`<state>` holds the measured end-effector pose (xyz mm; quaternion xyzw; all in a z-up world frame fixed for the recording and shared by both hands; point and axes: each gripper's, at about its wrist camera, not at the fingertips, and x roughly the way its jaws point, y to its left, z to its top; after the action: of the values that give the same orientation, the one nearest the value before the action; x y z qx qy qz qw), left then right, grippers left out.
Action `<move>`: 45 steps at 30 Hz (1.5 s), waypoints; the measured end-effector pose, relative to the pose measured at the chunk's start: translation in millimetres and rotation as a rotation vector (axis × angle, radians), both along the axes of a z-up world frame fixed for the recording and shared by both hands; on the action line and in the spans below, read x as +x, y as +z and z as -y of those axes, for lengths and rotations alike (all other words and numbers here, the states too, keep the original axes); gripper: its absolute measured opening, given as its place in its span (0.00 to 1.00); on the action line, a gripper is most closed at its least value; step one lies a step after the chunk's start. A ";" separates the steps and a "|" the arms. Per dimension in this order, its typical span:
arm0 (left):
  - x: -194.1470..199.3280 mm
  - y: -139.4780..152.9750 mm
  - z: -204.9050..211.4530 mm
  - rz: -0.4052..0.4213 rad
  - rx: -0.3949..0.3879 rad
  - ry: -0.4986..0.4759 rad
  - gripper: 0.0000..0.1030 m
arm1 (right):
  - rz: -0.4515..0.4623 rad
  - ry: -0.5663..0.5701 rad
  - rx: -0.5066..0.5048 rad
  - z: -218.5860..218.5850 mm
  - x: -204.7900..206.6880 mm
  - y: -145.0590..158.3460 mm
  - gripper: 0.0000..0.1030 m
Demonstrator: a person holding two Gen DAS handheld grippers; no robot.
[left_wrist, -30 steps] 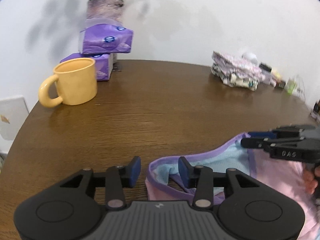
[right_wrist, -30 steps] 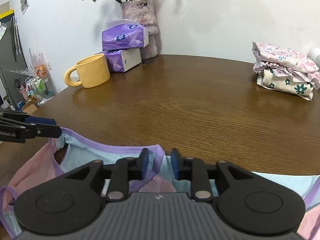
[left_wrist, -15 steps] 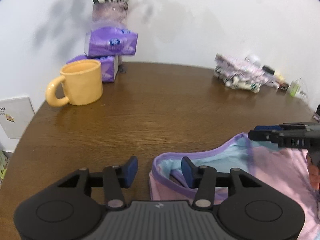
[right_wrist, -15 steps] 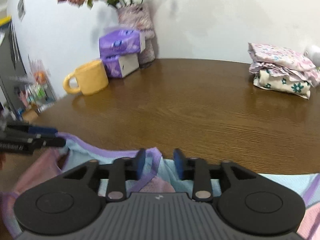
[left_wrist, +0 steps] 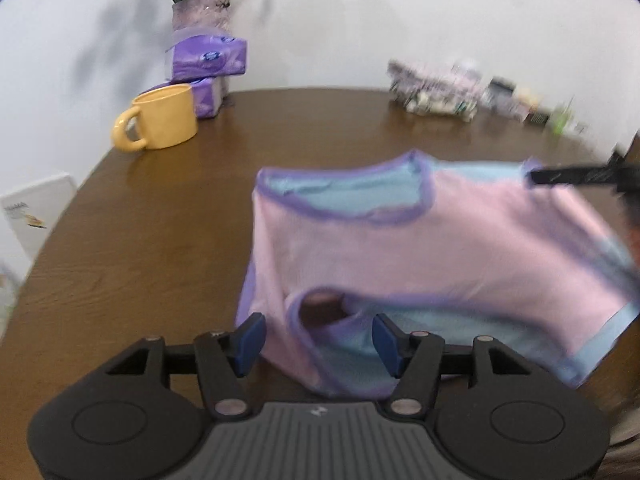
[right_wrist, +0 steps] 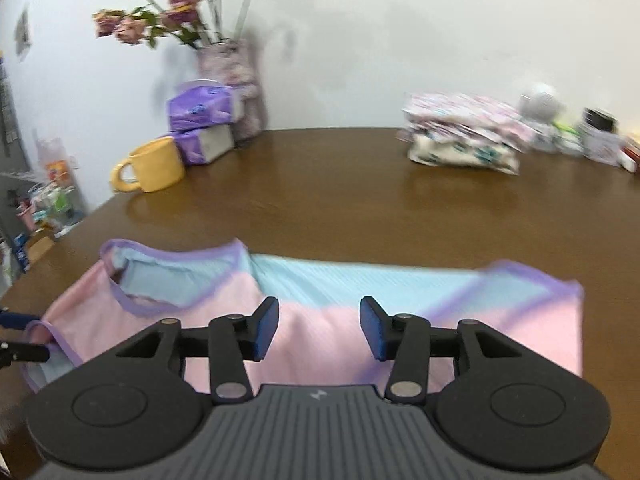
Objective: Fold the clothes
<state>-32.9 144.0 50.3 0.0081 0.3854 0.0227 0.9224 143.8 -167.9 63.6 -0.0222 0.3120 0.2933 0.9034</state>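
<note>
Now flat on worktop (left_wrist: 168, 208): pink-blue top (left_wrist: 400, 248), long axis across both views, neckline (left_wrist: 344, 196) toward mug (left_wrist: 164, 120) end. Left tool (left_wrist: 318, 338) opening, armhole cloth between pads, ungripped. Right tool (right_wrist: 319, 328) opening above pink panel, nothing held.

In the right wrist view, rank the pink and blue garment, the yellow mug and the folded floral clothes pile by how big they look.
1. Pink and blue garment, by far, though nearest the camera.
2. Folded floral clothes pile.
3. Yellow mug, smaller, at a similar distance.
</note>
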 end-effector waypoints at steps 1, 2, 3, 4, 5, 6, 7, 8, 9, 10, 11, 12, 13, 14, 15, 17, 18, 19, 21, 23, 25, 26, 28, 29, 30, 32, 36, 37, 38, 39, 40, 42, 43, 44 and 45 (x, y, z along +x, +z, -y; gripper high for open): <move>-3.2 -1.4 2.1 0.008 0.022 -0.001 0.57 | -0.003 -0.022 0.004 8.1 -3.5 -2.7 0.44; -5.2 -1.8 2.9 0.011 0.031 0.000 0.56 | -0.007 -0.041 0.008 16.1 -5.8 -4.7 0.44; -6.2 -1.4 2.6 0.008 0.029 0.003 0.55 | -0.011 -0.062 0.012 24.4 -8.1 -6.9 0.44; -7.1 -1.0 2.2 0.005 0.028 0.006 0.54 | -0.016 -0.083 0.016 32.5 -10.5 -9.1 0.44; -8.6 -0.3 2.2 0.001 0.030 0.011 0.54 | -0.021 -0.100 0.020 39.9 -13.1 -11.1 0.44; -10.6 0.5 2.5 -0.003 0.037 0.017 0.54 | -0.025 -0.117 0.026 47.7 -15.9 -12.9 0.44; -12.4 1.7 3.0 -0.006 0.045 0.025 0.54 | -0.027 -0.132 0.033 56.0 -19.4 -14.1 0.44; -14.3 3.6 3.4 -0.006 0.049 0.037 0.54 | -0.027 -0.144 0.040 63.1 -23.1 -14.8 0.44; -16.9 6.8 3.8 0.003 0.046 0.051 0.55 | -0.026 -0.157 0.047 69.5 -27.4 -15.4 0.44; -19.9 10.8 4.3 0.019 0.039 0.064 0.56 | -0.025 -0.168 0.054 75.7 -31.5 -15.9 0.44; -24.0 15.3 5.7 0.041 0.027 0.071 0.56 | -0.024 -0.178 0.061 81.4 -35.3 -16.2 0.44; -29.5 19.7 7.7 0.069 0.007 0.075 0.57 | -0.023 -0.187 0.065 87.2 -39.9 -16.8 0.45; -35.4 23.5 9.7 0.099 -0.018 0.080 0.61 | -0.021 -0.194 0.069 92.4 -44.7 -17.7 0.45; -40.8 26.6 12.3 0.124 -0.041 0.084 0.69 | -0.021 -0.200 0.070 96.7 -49.3 -18.9 0.45; -46.2 28.3 15.7 0.148 -0.065 0.086 0.70 | -0.021 -0.206 0.068 99.5 -53.2 -20.4 0.45; -55.7 28.5 24.1 0.182 -0.110 0.082 0.70 | -0.022 -0.219 0.063 105.1 -61.0 -23.3 0.45; -59.7 26.4 27.6 0.190 -0.132 0.078 0.70 | -0.019 -0.225 0.057 107.7 -65.4 -25.2 0.45; -63.0 23.5 31.1 0.193 -0.154 0.073 0.70 | -0.016 -0.232 0.050 110.0 -69.4 -26.9 0.45; -66.8 18.0 38.4 0.192 -0.191 0.061 0.70 | 0.000 -0.238 0.024 111.1 -74.4 -29.1 0.45; -66.9 16.0 45.7 0.193 -0.210 0.045 0.70 | 0.021 -0.234 -0.009 109.5 -77.6 -30.5 0.45; -63.6 19.3 53.9 0.203 -0.209 0.020 0.70 | 0.048 -0.214 -0.052 99.3 -72.6 -29.1 0.44; -61.6 21.6 58.1 0.209 -0.206 0.006 0.70 | 0.062 -0.204 -0.074 94.2 -70.1 -28.4 0.44; -54.1 27.5 68.5 0.225 -0.206 -0.019 0.70 | 0.076 -0.176 -0.113 81.0 -61.0 -26.8 0.43; -47.5 31.0 73.5 0.230 -0.217 -0.034 0.70 | 0.071 -0.162 -0.126 73.5 -53.8 -26.2 0.42; -40.2 34.3 78.7 0.232 -0.233 -0.048 0.70 | 0.059 -0.154 -0.138 67.2 -47.5 -26.2 0.37; -22.9 40.0 91.1 0.230 -0.274 -0.093 0.71 | 0.039 -0.137 -0.159 55.7 -36.1 -26.7 0.35; 16.2 46.7 124.7 0.204 -0.291 -0.204 0.71 | 0.021 -0.147 -0.219 41.8 -22.5 -29.6 0.25; 27.5 46.9 134.0 0.192 -0.278 -0.232 0.71 | 0.013 -0.151 -0.218 42.2 -20.3 -29.3 0.23; 39.8 46.2 144.1 0.179 -0.264 -0.259 0.71 | 0.005 -0.154 -0.216 42.8 -18.2 -29.1 0.21; 52.2 44.8 153.6 0.163 -0.251 -0.281 0.71 | -0.004 -0.152 -0.210 44.1 -16.6 -29.0 0.18; 65.4 42.9 162.3 0.142 -0.240 -0.293 0.70 | -0.012 -0.151 -0.202 45.8 -14.8 -28.8 0.17; 91.8 37.8 179.0 0.100 -0.223 -0.293 0.70 | -0.031 -0.150 -0.187 49.8 -11.7 -28.0 0.15; 103.4 34.7 186.1 0.086 -0.219 -0.279 0.69 | -0.038 -0.150 -0.183 51.3 -10.3 -27.5 0.14; 113.4 31.4 191.8 0.076 -0.220 -0.262 0.67 | -0.041 -0.151 -0.180 52.5 -9.0 -27.2 0.14; 122.0 27.8 196.2 0.069 -0.225 -0.240 0.66 | -0.044 -0.154 -0.177 53.1 -8.3 -27.1 0.13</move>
<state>89.1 -52.2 78.1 -0.0501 0.3499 -0.1309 0.9263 135.4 -221.0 36.5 -0.0715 0.3571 0.1946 0.9108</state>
